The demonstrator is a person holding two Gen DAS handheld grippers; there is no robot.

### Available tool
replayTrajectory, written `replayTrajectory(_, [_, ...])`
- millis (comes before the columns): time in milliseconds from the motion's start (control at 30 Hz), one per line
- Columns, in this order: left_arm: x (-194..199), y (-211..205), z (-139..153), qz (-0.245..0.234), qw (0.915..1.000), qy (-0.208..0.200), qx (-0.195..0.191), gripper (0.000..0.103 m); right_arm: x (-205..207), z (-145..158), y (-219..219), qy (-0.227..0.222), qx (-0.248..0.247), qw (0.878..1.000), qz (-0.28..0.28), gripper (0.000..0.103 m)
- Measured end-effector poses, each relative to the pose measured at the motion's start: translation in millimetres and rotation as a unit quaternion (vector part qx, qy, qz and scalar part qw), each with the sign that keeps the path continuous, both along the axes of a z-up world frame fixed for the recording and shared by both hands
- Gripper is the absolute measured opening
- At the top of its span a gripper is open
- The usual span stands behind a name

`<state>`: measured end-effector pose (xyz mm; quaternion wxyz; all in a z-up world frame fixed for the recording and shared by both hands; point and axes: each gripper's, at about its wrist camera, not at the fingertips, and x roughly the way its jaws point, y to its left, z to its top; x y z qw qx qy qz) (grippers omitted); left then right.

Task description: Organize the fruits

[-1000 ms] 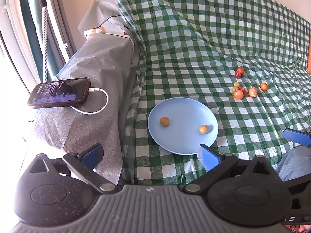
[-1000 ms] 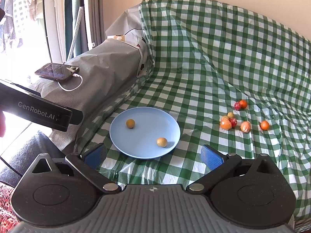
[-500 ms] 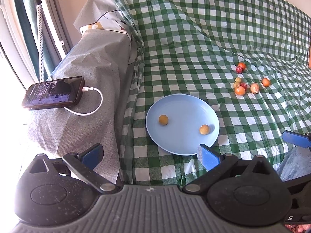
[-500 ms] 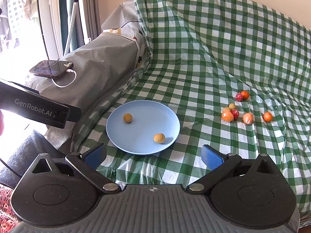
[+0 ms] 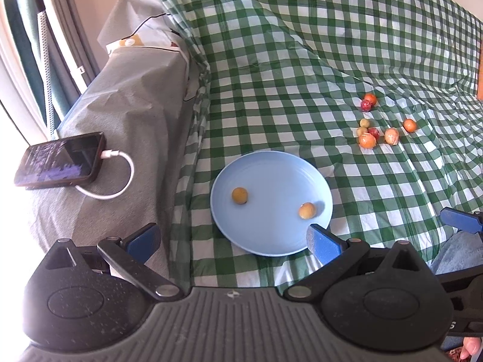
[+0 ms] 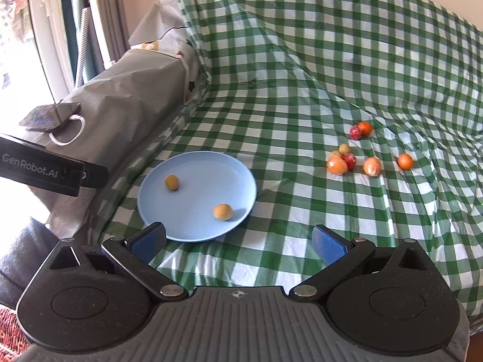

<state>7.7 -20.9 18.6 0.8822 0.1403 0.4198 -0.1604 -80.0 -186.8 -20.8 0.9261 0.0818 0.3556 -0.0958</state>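
Note:
A light blue plate (image 5: 265,175) (image 6: 211,163) lies on the green checked cloth with two small yellow-brown fruits (image 5: 240,195) (image 6: 223,211) on it. Several small orange, red and yellow-green fruits (image 5: 367,140) (image 6: 337,165) lie in a loose cluster on the cloth beyond the plate to the right. My left gripper (image 5: 232,241) is open and empty, just short of the plate's near rim. My right gripper (image 6: 238,241) is open and empty, near the plate's near right edge, well short of the cluster.
A dark phone (image 5: 60,160) on a white charging cable (image 5: 120,178) lies on a grey covered armrest (image 5: 126,114) to the left. A window and curtain (image 6: 75,30) stand at far left. The left gripper's body (image 6: 51,167) shows at the right wrist view's left edge.
Both grippers have drifted slightly; the plate and fruit cluster have shifted a little in each view. The fruits have not moved on the cloth, and both grippers stay open.

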Motion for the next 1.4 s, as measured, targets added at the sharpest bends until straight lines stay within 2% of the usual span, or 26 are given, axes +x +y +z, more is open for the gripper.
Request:
replayTrajectory(400, [36, -54, -4, -0.032, 0.9994, 0.012, 0.0, 0.102, 8, -12, -57, 0.008, 0.004, 0.998, -0.065, 0.102])
replayTrajectory(533, [56, -86, -4, -0.051, 0.9987, 0.01, -0.001, 0.102, 12, -18, -86, 0.006, -0.007, 0.995, -0.1, 0.102])
replayTrajectory(700, [95, -141, -8, -0.085, 0.9959, 0.014, -0.027, 0.103, 21, -31, -133, 0.001, -0.017, 0.989, -0.147, 0.102])
replayTrajectory(867, [149, -215, -37, -0.127, 0.991, 0.031, -0.028, 0.102, 42, -55, -181, -0.006, -0.037, 0.984, -0.173, 0.102])
replayTrajectory(1000, [190, -270, -77, -0.157, 0.9854, 0.064, -0.009, 0.102, 71, -77, -217, -0.005, -0.057, 0.983, -0.174, 0.102])
replayTrajectory(1100, [214, -302, -108, -0.185, 0.9774, 0.102, 0.004, 0.102, 94, -94, -241, -0.001, -0.054, 0.984, -0.171, 0.102])
replayTrajectory(1267, [230, -332, -144, -0.221, 0.9652, 0.137, 0.026, 0.096, 124, -118, -266, -0.001, -0.033, 0.985, -0.168, 0.099])
replayTrajectory(1400, [232, -343, -160, -0.249, 0.9565, 0.148, 0.036, 0.095, 140, -134, -270, 0.001, -0.034, 0.987, -0.159, 0.097])
